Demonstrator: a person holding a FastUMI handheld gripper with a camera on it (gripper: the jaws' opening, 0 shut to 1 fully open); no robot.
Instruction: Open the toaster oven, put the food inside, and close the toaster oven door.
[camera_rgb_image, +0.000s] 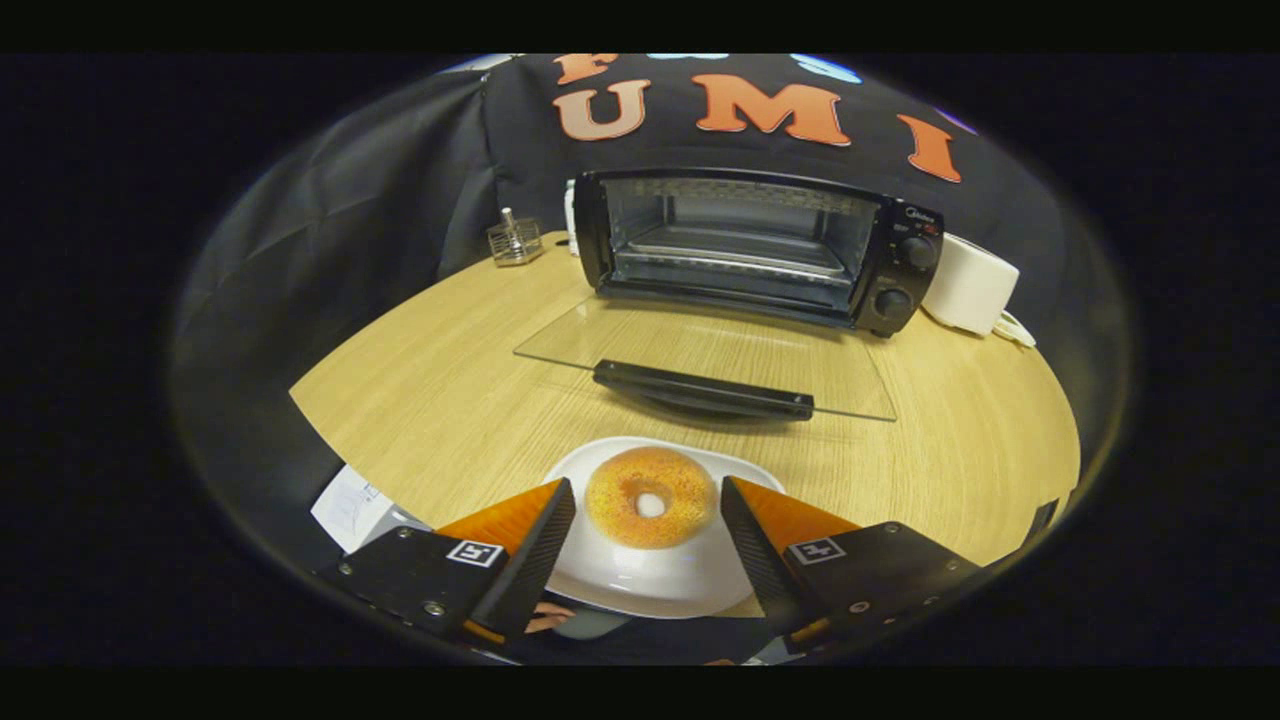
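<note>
Wooden table (440, 400), doughnut (650, 497) on plate (640, 580) (gripper (648, 515) spread)

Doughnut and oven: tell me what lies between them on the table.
In the gripper view, the oven's glass door lies folded down flat between them, handle toward the doughnut, which sits on a white plate between the open gripper fingers.

wooden table (450, 390), toaster oven (760, 245) (open), plate (640, 575)

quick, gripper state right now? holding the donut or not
gripper: open, one finger on each side of the donut on the white plate, not gripping it.
</note>
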